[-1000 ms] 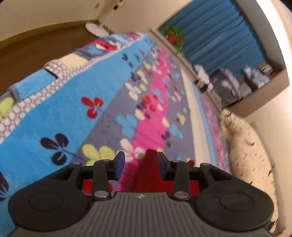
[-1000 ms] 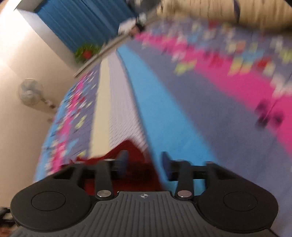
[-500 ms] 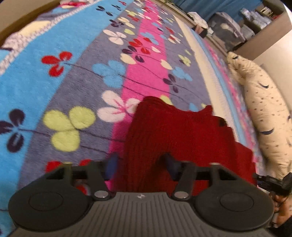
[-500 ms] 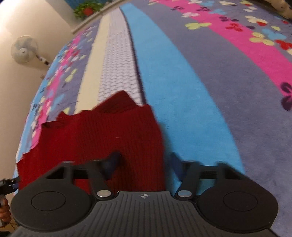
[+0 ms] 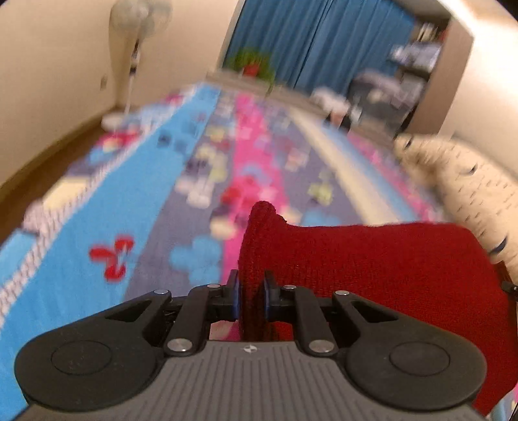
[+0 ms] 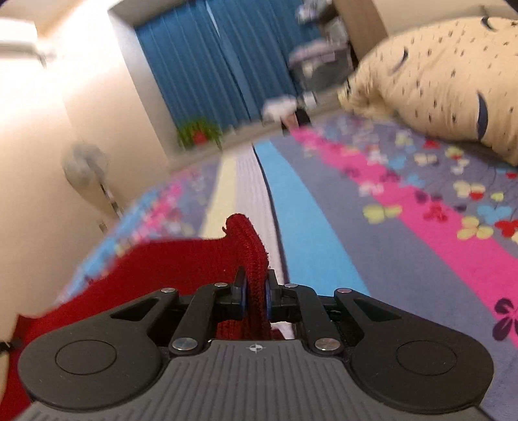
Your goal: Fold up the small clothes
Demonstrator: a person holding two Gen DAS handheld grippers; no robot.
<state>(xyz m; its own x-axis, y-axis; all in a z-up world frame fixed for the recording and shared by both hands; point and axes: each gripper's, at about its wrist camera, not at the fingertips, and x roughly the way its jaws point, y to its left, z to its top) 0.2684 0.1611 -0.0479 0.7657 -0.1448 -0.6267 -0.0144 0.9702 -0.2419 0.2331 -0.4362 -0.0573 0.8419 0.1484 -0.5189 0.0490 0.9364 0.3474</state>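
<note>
The left hand-held gripper (image 5: 252, 299) is closing, its pads pinching one corner of the red knit (image 5: 372, 268); the right hand-held gripper (image 6: 255, 299) is closing on the opposite corner. The knit (image 6: 168, 265) hangs stretched between them above the flowered bedspread (image 6: 372, 246). A spotted pillow (image 6: 437, 74) lies beyond, with a fan (image 5: 136, 29), potted plant (image 5: 252, 64) and blue curtains (image 5: 323, 42) farther off.

The right gripper (image 6: 255, 299) was closing its jaws on a bunched corner of the dark red knitted garment (image 6: 168, 262), pads pressing the cloth, which spread away to the left above the striped, flower-patterned bedspread (image 6: 372, 259) (a cream speckled pillow (image 6: 437, 81) lay at upper right).
</note>
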